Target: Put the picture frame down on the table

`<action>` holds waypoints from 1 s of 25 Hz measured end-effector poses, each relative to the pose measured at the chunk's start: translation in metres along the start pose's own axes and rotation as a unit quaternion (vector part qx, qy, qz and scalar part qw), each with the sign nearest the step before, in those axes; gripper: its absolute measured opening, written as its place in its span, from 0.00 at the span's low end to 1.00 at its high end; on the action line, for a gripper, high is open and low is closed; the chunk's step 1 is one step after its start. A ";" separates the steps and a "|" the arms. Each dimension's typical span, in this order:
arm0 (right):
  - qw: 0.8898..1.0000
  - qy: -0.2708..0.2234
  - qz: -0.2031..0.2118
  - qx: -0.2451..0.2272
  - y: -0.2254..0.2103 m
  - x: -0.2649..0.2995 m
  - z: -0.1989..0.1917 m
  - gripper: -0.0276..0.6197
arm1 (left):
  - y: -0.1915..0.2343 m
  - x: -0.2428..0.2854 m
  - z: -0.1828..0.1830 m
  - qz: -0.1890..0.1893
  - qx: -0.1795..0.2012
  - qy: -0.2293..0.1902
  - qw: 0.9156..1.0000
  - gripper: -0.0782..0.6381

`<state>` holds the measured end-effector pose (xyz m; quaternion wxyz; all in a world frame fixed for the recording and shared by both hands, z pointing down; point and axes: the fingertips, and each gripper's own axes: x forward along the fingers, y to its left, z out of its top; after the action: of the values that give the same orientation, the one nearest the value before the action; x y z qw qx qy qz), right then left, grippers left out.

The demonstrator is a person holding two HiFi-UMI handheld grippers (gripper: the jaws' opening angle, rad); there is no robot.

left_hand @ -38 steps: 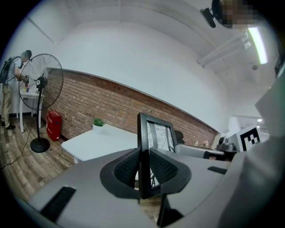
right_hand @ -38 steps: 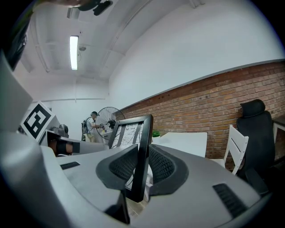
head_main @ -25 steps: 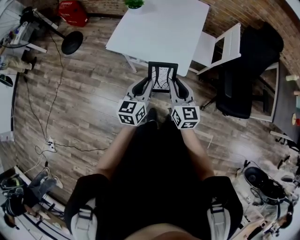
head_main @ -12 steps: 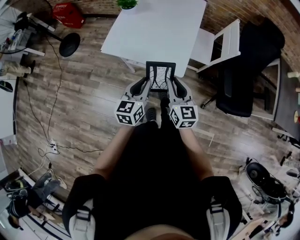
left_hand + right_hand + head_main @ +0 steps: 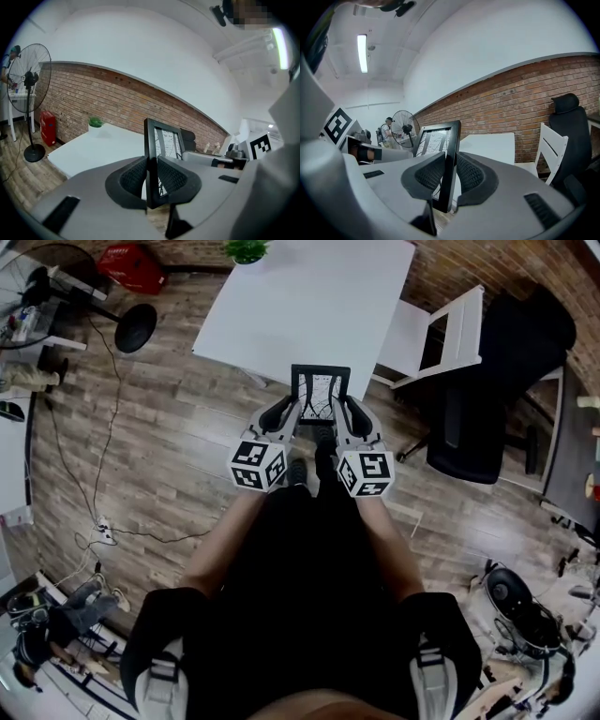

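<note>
A black picture frame with a white line drawing hangs upright in the air, just short of the white table. My left gripper is shut on the frame's left edge, and my right gripper is shut on its right edge. In both gripper views the black ribbed pads press each side of the frame's rim. The frame's lower part is over the wooden floor, near the table's front edge.
A small green plant stands at the table's far left corner. A white chair and a black office chair are to the right. A fan and a red canister stand left; cables cross the floor.
The table has drawn a little nearer in the head view as I step forward. Both grippers keep their hold on the frame.
</note>
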<state>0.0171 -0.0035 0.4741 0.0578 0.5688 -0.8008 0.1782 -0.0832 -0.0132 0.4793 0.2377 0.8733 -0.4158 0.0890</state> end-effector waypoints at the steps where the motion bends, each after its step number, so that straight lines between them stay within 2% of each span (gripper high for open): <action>1: 1.000 0.002 0.002 0.000 -0.004 0.004 0.000 0.15 | 0.001 0.005 0.000 0.002 -0.002 0.002 1.000 0.22; 16: 0.999 0.035 0.025 0.012 -0.054 0.058 0.004 0.15 | 0.019 0.069 0.009 0.027 -0.037 0.015 0.999 0.22; 25: 0.996 0.060 0.058 0.009 -0.081 0.102 0.007 0.15 | 0.037 0.110 0.016 0.062 -0.051 0.025 0.996 0.22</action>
<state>0.0585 -0.1205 0.5152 0.0905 0.5103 -0.8258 0.2224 -0.0423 -0.1168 0.5172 0.2861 0.8303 -0.4669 0.1039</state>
